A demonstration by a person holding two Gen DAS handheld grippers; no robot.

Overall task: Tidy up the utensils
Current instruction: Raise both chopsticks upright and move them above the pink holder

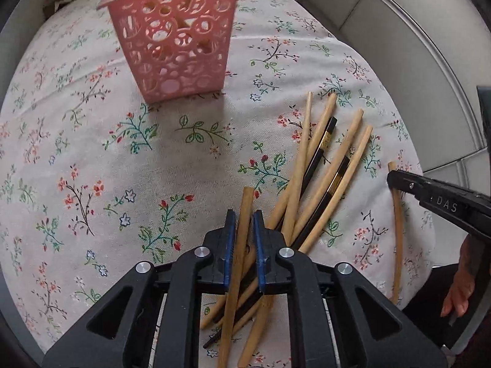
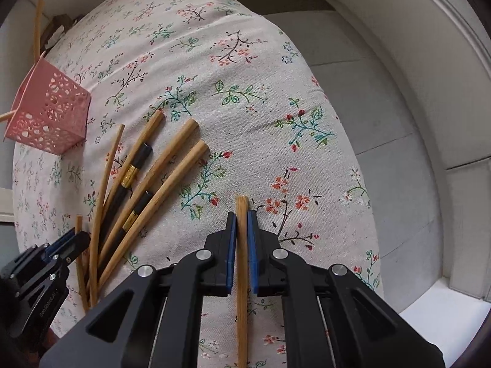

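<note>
A pink perforated basket (image 1: 175,33) stands on the floral tablecloth with wooden sticks poking out of its top; it also shows at the left of the right wrist view (image 2: 49,116). A loose pile of wooden and black chopsticks (image 1: 319,178) lies to its right, also in the right wrist view (image 2: 138,184). My left gripper (image 1: 244,217) is shut on one wooden chopstick (image 1: 241,245) at the pile's near end. My right gripper (image 2: 242,217) is shut on a separate wooden chopstick (image 2: 241,263) lying apart, right of the pile.
The tablecloth (image 1: 92,168) drops off at its right edge to grey floor tiles (image 2: 383,122) and a white wall base. The left gripper's body (image 2: 40,276) sits at the pile's near end. The right gripper's finger (image 1: 429,190) reaches in over the lone chopstick (image 1: 397,239).
</note>
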